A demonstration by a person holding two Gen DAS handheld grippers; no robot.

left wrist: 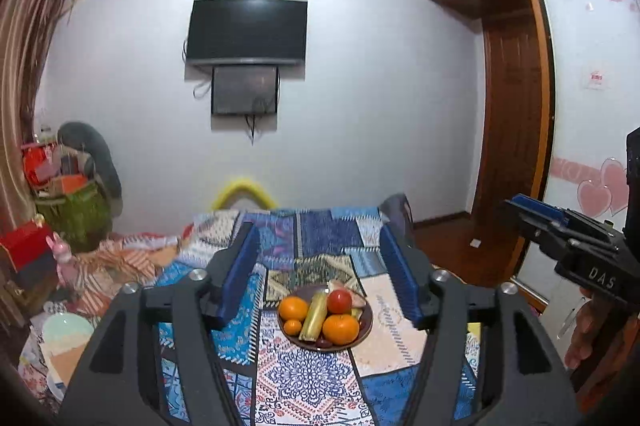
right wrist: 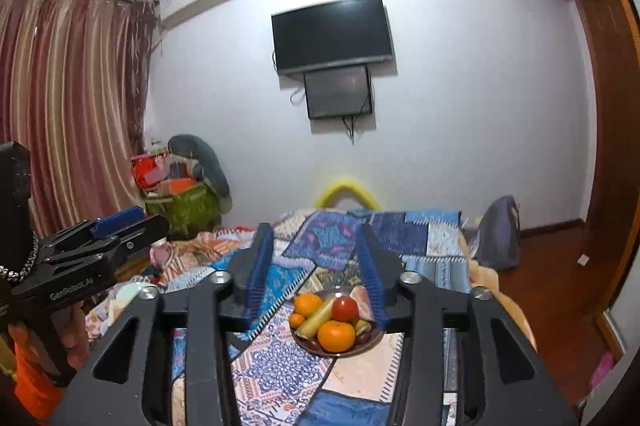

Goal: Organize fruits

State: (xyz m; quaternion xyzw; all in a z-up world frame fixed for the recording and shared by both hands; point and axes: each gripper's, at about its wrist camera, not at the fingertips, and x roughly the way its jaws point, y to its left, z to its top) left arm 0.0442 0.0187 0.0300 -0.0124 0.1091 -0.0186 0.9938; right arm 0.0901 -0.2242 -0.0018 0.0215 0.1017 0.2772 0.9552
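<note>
Both tools, left tool (left wrist: 320, 274) and right tool (right wrist: 316, 270), gape empty above one plate (left wrist: 366, 328) bearing three oranges (left wrist: 341, 329).

Even, dim indoor light — soft motion blur throughout, heavy fisheye bending and dark vignetted corners.

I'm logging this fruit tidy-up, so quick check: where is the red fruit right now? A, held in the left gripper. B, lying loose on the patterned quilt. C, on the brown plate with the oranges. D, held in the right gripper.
C: the red fruit sits on the brown plate among the oranges, while the left gripper and right gripper are both open and hold nothing.
</note>
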